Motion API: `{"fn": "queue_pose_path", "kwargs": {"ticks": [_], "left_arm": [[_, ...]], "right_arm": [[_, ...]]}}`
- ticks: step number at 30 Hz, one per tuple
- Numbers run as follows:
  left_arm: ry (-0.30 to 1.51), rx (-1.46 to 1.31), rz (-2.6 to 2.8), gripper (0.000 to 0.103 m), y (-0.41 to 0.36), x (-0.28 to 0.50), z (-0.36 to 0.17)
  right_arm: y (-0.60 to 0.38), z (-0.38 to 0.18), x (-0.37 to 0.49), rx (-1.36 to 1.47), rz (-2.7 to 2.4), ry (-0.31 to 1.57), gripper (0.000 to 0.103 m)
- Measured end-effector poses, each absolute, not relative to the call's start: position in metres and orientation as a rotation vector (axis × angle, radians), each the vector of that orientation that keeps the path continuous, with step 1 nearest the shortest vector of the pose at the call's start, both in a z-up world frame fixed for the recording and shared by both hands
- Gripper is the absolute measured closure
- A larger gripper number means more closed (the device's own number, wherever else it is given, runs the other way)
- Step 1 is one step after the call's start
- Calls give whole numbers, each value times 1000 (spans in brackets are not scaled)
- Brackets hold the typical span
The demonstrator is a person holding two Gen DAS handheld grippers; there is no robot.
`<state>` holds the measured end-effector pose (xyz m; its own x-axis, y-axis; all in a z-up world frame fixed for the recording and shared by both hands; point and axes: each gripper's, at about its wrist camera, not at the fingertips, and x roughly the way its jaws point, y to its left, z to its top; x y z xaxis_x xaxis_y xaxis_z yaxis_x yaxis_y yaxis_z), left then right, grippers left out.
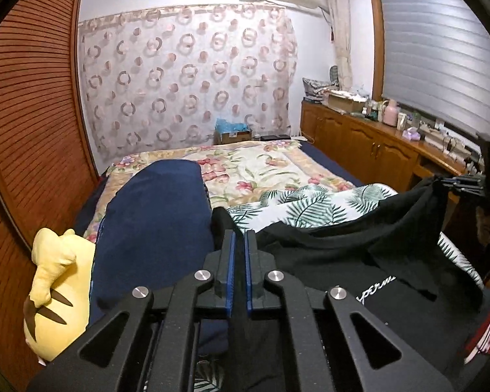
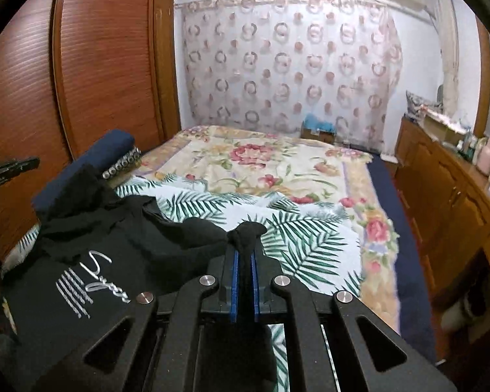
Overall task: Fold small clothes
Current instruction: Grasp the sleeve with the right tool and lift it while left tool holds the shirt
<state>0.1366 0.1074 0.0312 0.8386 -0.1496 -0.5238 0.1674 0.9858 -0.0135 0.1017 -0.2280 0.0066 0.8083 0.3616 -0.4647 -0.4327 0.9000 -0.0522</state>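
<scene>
Because the black garment [image 2: 114,254] is thin, limp cloth, it will weigh next to nothing and keep no shape of its own, so whatever is not pinched will sag and drag. Nearest in each wrist view are the tongs. The left tongs [image 1: 240,238] are drawn almost fully together, with dark fabric caught between the blue pads and running off to the right. The right tongs [image 2: 245,238] are likewise all but closed, and a small bunched knot of black cloth pokes out past their tips. Between the two grips the garment hangs in a slack swag, partly lifted, with its lower part and the white script print draped toward the leaf-print sheet [image 2: 303,241] on the bed [image 2: 277,163].

The cloth looks matte and unlikely to slip from the pads, though a pinch on a bunched wad, as on the right, may hold several layers unevenly. In my judgement the best holds are at a hem or seam, near two corners of one edge, so the panel spreads flat when drawn apart; where these pinches sit on the garment I cannot tell.

Further off lie a navy folded bundle [image 1: 153,215], a yellow plush toy [image 1: 58,287] at the left edge, then the floral quilt [image 1: 261,166] and the patterned curtain [image 1: 186,75].
</scene>
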Motion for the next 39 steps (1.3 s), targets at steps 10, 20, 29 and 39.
{"fn": "queue_pose_path", "kwargs": {"ticks": [10,20,29,39], "left_arm": [[671,-3,-143,62,115,200,-1],[784,105,-106,62,89,256,-25],[727,89,-125,101,90,221,-6],[554,35,-159,101,101,76,32]], "right_arm": [[-212,-13,132,-182,399,541,97],[-214,-12,154,-145,391,576,97],[-218,-9,142,-114,422,544,97],[-238,7,52,-101,426,419,97]]}}
